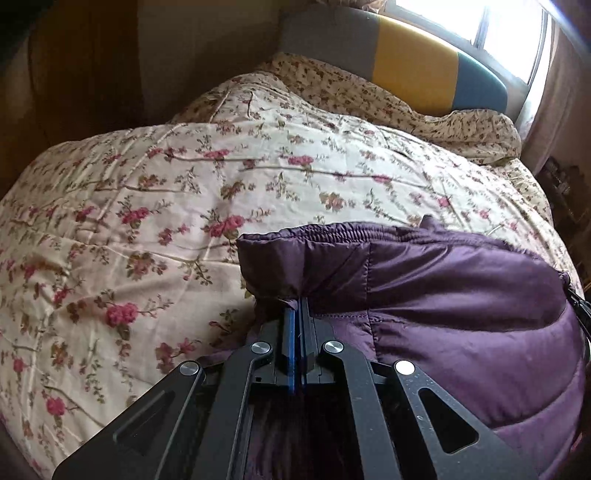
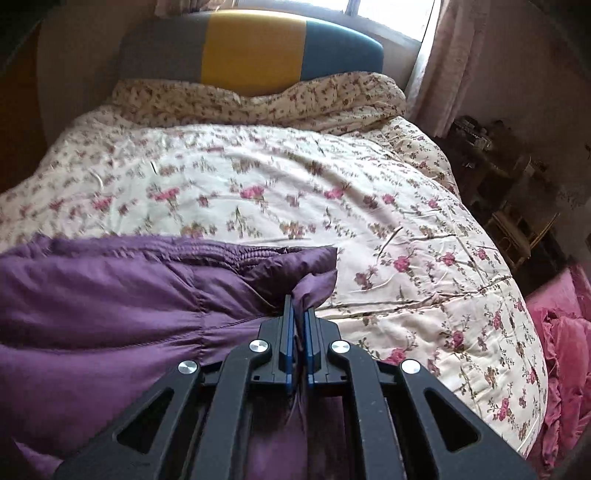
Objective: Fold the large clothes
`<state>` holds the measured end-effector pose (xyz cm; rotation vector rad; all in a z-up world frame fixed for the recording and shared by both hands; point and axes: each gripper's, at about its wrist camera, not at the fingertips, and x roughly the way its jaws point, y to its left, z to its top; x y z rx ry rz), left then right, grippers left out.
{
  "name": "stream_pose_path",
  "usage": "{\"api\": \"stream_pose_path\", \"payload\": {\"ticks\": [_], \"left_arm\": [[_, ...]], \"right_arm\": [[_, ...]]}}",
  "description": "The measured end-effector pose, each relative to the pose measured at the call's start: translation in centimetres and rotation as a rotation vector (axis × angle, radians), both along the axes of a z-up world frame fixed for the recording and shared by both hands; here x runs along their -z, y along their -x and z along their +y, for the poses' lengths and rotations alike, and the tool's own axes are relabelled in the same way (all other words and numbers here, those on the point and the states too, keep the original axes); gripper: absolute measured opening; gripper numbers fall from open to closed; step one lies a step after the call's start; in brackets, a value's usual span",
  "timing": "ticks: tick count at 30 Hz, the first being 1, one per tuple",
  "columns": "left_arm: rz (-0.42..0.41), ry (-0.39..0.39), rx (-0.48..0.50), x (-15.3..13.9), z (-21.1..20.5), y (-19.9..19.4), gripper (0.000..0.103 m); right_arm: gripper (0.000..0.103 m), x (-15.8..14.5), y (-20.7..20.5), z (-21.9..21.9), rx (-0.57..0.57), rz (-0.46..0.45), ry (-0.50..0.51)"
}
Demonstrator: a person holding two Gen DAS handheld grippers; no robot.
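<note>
A purple quilted puffer jacket (image 1: 461, 295) lies on a floral bedspread (image 1: 147, 221), its elastic hem edge turned toward the headboard. My left gripper (image 1: 297, 301) is shut on the jacket's left hem corner, with fabric bunched over the fingertips. In the right wrist view the same jacket (image 2: 110, 314) fills the lower left. My right gripper (image 2: 299, 304) is shut on the jacket's right hem corner, with a fold of purple cloth pinched between the blue pads (image 2: 287, 339). Both corners are held just above the bedspread (image 2: 332, 184).
A grey, yellow and teal headboard (image 2: 255, 48) stands at the far end under a bright window (image 1: 461, 22). A rumpled floral quilt (image 2: 258, 103) lies before it. Pink bedding (image 2: 565, 350) and a dark shelf (image 2: 517, 206) sit right of the bed.
</note>
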<state>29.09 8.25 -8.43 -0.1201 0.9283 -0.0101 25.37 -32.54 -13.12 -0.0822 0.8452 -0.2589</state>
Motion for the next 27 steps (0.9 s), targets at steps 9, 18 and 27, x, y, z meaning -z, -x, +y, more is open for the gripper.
{"api": "stream_pose_path", "payload": {"ticks": [9,18,27], "left_arm": [[-0.037,-0.007,-0.011,1.6,-0.5,0.2,0.001],[-0.061,-0.026,-0.022,0.9,-0.9,0.8,0.002],[-0.134,-0.009,-0.028,-2.0,-0.6,2.9,0.045]], "right_arm": [[0.008,3.5,-1.5,0.3,0.001,0.067,0.048],[0.009,3.5,-1.6,0.6,0.005,0.072,0.068],[0.037,1.5,-0.7,-0.1,0.032,0.046,0.056]]}}
